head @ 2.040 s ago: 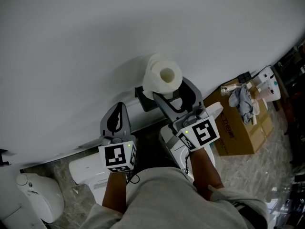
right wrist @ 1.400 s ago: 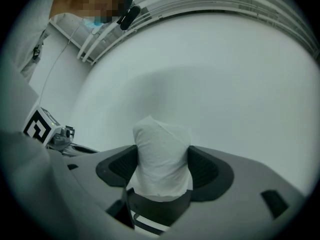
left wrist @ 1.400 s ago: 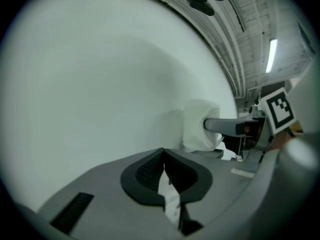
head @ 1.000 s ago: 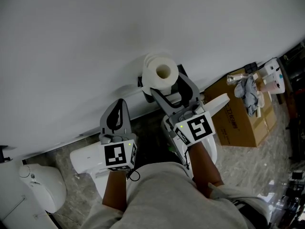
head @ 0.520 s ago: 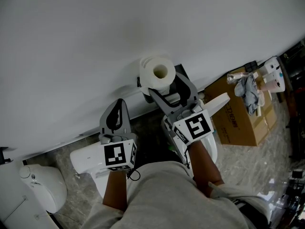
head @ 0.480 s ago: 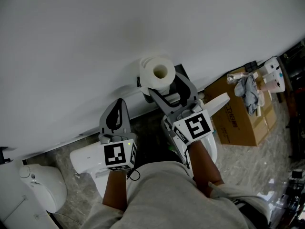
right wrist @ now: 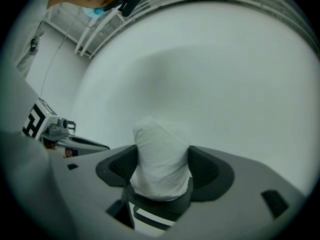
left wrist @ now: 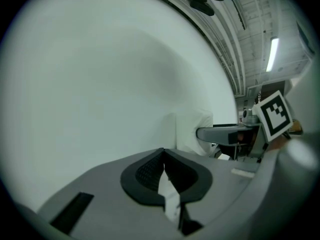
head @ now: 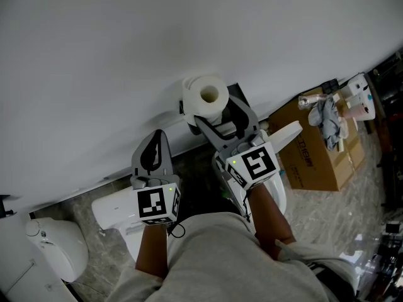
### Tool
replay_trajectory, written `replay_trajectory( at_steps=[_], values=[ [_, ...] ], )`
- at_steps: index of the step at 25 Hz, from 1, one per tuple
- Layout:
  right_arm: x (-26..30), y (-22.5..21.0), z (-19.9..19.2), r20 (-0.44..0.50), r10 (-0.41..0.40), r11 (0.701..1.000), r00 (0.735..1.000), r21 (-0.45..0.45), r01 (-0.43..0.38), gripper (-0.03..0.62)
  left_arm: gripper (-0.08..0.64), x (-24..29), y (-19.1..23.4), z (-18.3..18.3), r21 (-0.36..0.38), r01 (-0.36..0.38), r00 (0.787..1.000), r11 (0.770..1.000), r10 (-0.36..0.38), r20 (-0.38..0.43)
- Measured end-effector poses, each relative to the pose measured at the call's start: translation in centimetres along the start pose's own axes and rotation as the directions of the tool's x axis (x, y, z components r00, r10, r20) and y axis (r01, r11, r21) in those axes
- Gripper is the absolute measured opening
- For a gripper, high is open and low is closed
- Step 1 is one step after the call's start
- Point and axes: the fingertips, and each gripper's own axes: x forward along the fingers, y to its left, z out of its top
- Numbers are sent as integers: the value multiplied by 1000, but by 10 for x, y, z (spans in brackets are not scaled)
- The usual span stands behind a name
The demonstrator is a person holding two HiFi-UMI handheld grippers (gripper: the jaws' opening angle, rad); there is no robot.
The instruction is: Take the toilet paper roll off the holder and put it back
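White toilet paper roll [head: 204,97], hollow core, in right gripper [head: 216,111]

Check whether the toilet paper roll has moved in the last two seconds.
Yes. In the head view the toilet paper roll, clamped in the right gripper, has shifted left, away from the cardboard box.

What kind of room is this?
Probably a bathroom corner in a workshop or storeroom, though that's a guess: a toilet paper roll against a plain white wall, a white toilet-like fixture on the stone-look floor, and a cluttered cardboard box nearby.
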Motion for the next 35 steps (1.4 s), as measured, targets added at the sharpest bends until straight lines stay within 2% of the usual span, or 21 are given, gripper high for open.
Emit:
replay_trajectory(
  at_steps=[9, 14, 17, 25, 35],
  values=[
    [-1, 2, -3, -7, -31, 998, 1000, 48, 31, 308, 11, -10, 1, 2, 3, 8, 1000, 1000, -8, 4],
    [-3, 8, -12, -72, -58, 998, 996, -5, 58, 308, 11, -17, 1, 4, 4, 12, 1000, 1000, -12, 1],
    [-5, 8, -17, -91, -67, 998, 994, 1, 67, 308, 11, -21, 1, 5, 6, 12, 1000, 1000, -12, 5],
    [-12, 14, -19, -92, -79, 996, 993, 43, 83, 308, 11, -33, 6, 4, 7, 14, 1000, 1000, -14, 4],
    [-30, 17, -20, -111, -139, 988, 984, 57, 145, 308, 11, -48, 2, 3, 14, 44, 999, 999, -44, 7]
  ],
)
